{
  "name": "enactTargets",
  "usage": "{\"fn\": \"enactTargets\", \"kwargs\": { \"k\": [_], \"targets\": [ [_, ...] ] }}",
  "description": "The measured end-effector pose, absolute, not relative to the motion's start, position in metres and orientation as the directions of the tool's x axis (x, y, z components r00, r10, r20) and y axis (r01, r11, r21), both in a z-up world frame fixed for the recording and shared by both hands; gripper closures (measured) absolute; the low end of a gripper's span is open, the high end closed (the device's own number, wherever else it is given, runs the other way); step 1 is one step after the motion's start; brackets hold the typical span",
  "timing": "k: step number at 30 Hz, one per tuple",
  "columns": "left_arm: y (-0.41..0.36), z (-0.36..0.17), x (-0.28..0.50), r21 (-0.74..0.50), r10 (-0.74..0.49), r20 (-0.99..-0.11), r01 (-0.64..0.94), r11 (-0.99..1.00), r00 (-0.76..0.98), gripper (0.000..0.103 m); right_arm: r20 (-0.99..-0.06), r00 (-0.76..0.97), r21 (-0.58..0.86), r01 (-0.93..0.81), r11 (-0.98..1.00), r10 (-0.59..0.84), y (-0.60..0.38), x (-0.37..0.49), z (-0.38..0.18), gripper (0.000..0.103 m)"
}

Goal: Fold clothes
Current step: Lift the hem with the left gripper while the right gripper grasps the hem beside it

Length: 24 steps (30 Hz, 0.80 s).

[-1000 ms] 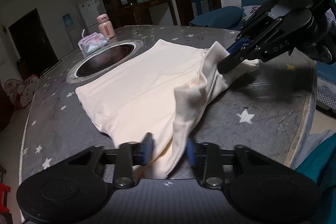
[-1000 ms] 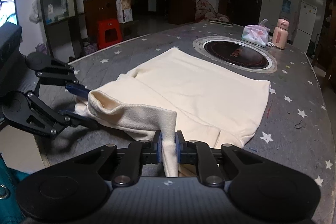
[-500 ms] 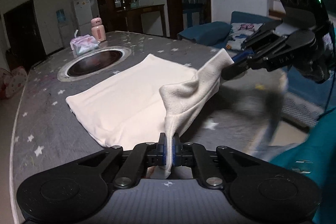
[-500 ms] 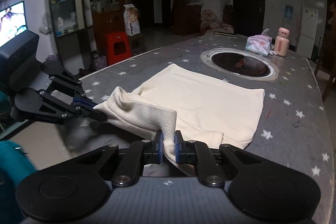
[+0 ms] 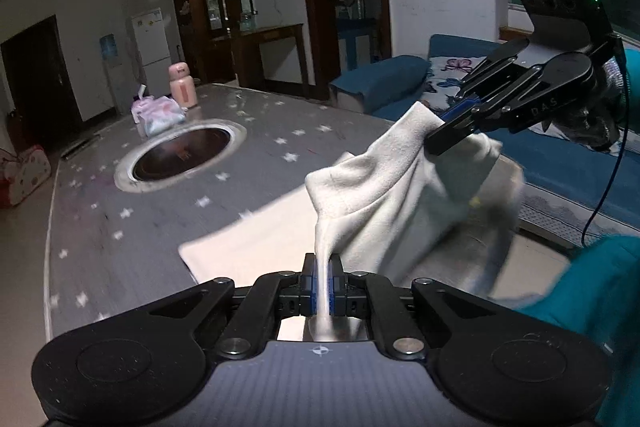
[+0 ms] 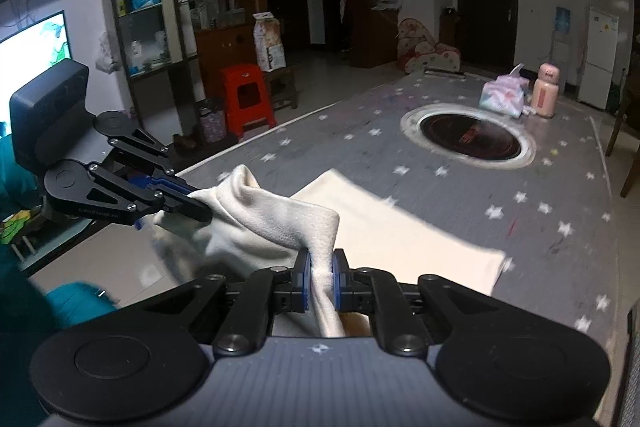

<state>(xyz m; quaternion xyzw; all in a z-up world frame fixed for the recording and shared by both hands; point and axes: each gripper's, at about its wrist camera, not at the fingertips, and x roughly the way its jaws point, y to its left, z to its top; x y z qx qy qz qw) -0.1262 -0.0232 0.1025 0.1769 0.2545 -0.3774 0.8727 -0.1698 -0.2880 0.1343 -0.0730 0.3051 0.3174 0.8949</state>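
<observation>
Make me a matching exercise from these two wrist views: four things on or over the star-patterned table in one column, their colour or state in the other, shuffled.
Things:
1. garment
2. bottle
3. round burner
4. left hand-held gripper

States:
A. pink, standing upright
B. shut on cloth
C. cream, near edge lifted
D. dark, set into the table

Pairs: 1-C, 2-A, 3-D, 4-B

Left gripper (image 5: 323, 283) and right gripper (image 6: 321, 281), both clamped tight, angled downward, side by side.
</observation>
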Motion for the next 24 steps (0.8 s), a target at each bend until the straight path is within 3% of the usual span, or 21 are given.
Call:
{"fn": "enactTargets", "kwargs": {
  "k": [9, 16, 21, 24],
  "targets": [
    [-0.042, 0.088, -0.016, 0.164, -0.508, -0.594, 0.712, 0.683, 0.624, 0.098, -0.628, 0.623, 0.047, -0.568, 0.822, 0.466, -0.289, -0.067, 0.125, 0.094],
    [-0.06, 0.037, 0.055, 0.157, -0.412, -0.642, 0.637, 0.755, 0.646, 0.097, -0.685, 0.627, 0.053, -0.465, 0.884, 0.371, -0.282, 0.005, 0.074, 0.094],
    [-0.06, 0.025, 0.069, 0.139, -0.359, -0.645, 0.565, 0.813, 0.675, 0.085, -0.705, 0.652, 0.034, -0.364, 0.931, 0.28, -0.286, 0.023, 0.037, 0.083],
    [-0.057, 0.026, 0.073, 0.142, -0.332, -0.636, 0.529, 0.837, 0.696, 0.083, -0.686, 0.681, 0.054, -0.303, 0.951, 0.256, -0.303, 0.017, 0.041, 0.081]
  ]
}}
